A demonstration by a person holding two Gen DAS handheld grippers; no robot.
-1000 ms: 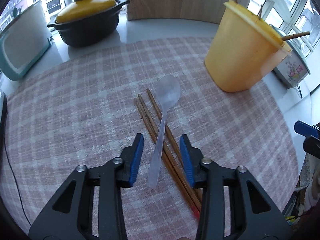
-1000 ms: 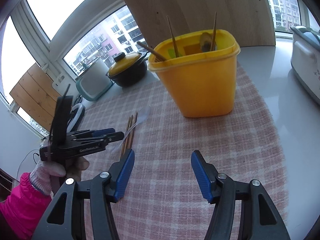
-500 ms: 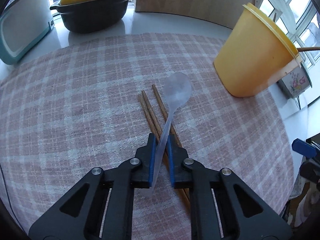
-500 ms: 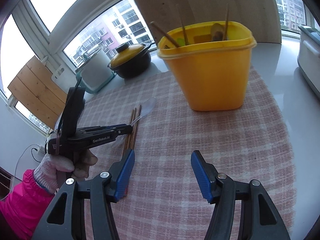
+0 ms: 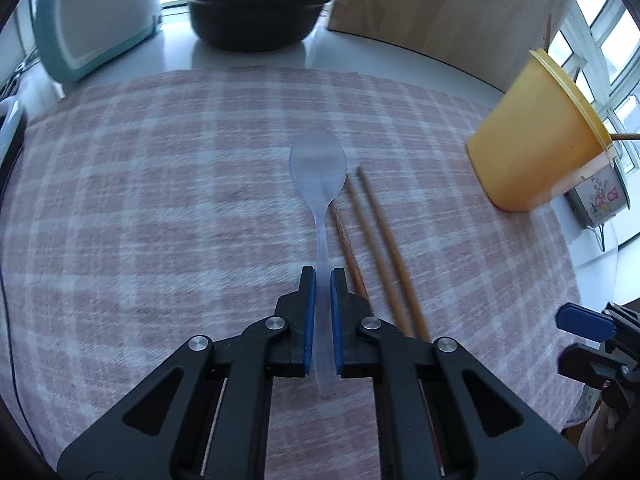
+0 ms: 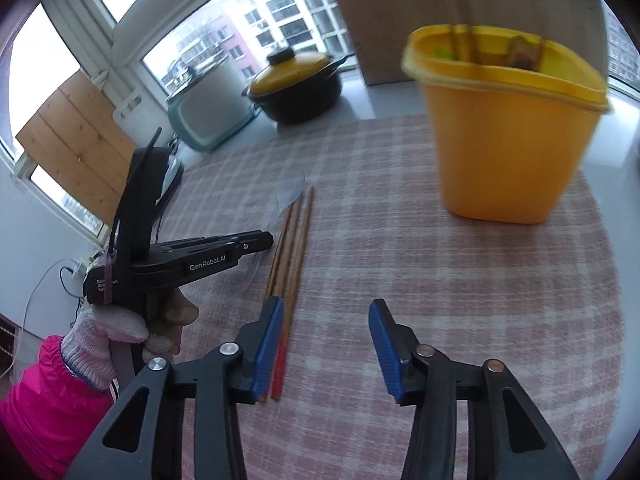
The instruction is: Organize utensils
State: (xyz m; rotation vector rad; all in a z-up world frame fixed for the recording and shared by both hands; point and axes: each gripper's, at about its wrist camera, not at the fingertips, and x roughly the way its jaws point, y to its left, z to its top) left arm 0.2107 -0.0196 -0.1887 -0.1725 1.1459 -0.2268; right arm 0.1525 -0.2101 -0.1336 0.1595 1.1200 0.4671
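Observation:
My left gripper (image 5: 322,276) is shut on the handle of a clear plastic spoon (image 5: 319,168) and holds it above the checked cloth (image 5: 160,200), bowl pointing away. Several brown chopsticks (image 5: 376,240) lie on the cloth just right of the spoon. A yellow utensil bin (image 5: 536,144) stands at the right with sticks in it. In the right wrist view, my right gripper (image 6: 324,328) is open and empty near the chopsticks' red ends (image 6: 292,256). The bin (image 6: 508,136) stands ahead on the right, and the left gripper (image 6: 260,240) with the spoon (image 6: 290,192) is at the left.
A black pot with a yellow lid (image 5: 256,4) and a teal-and-white appliance (image 5: 92,20) stand at the back. A wooden board (image 5: 440,20) leans behind the bin. A flowered white pot (image 5: 600,200) sits beyond the cloth's right edge.
My left gripper has closed on the spoon handle, lifted it off the chopsticks and turned it straight. My right gripper has stayed open, shifting slightly toward the chopsticks.

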